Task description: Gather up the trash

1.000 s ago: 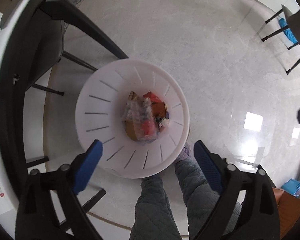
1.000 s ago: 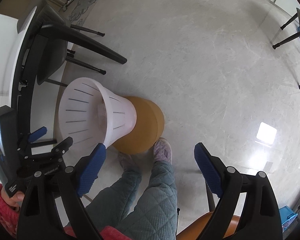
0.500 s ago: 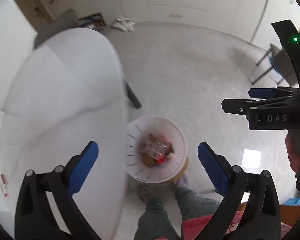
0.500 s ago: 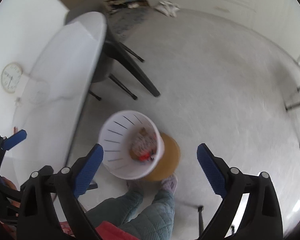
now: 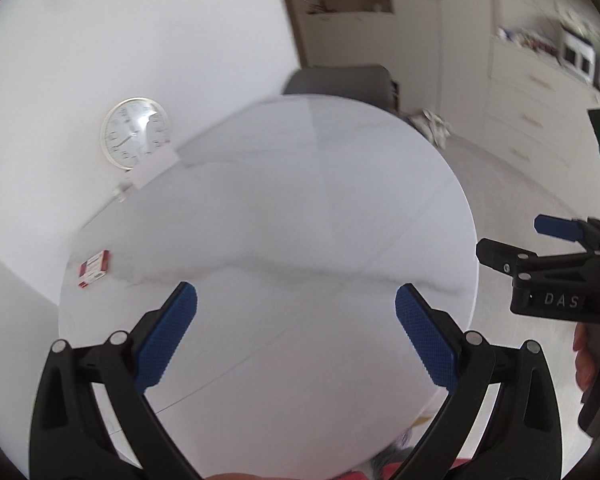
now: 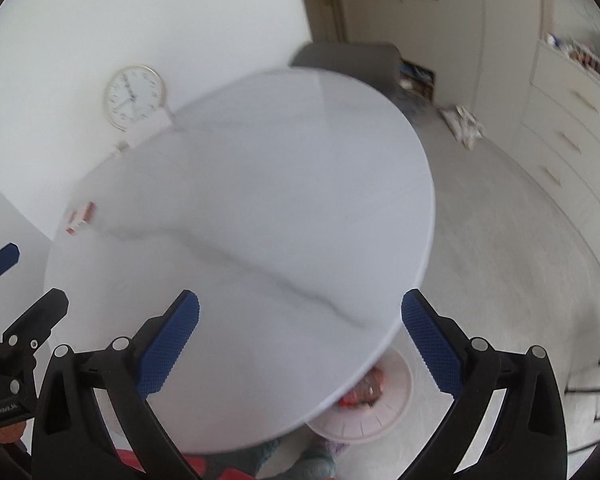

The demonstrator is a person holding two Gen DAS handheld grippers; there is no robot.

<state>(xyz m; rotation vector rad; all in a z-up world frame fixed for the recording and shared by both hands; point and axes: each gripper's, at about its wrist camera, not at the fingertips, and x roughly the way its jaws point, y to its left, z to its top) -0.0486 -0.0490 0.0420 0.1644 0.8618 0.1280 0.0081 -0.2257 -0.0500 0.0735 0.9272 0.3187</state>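
Note:
A small red and white box (image 5: 95, 269) lies at the far left edge of the round white marble table (image 5: 300, 208); it also shows in the right wrist view (image 6: 80, 218). My left gripper (image 5: 296, 336) is open and empty above the table's near side. My right gripper (image 6: 300, 344) is open and empty above the table's near right edge. The white trash bin (image 6: 396, 420) with wrappers inside stands on the floor, half hidden under the table edge.
A wall clock (image 5: 134, 133) leans against the white wall behind the table. A dark chair (image 5: 340, 84) stands at the far side. White drawers (image 6: 572, 136) line the right wall. The right gripper body (image 5: 552, 280) shows at the right of the left wrist view.
Both grippers have swung up from looking down at the bin on the floor to facing across the tabletop. Both stayed open and empty.

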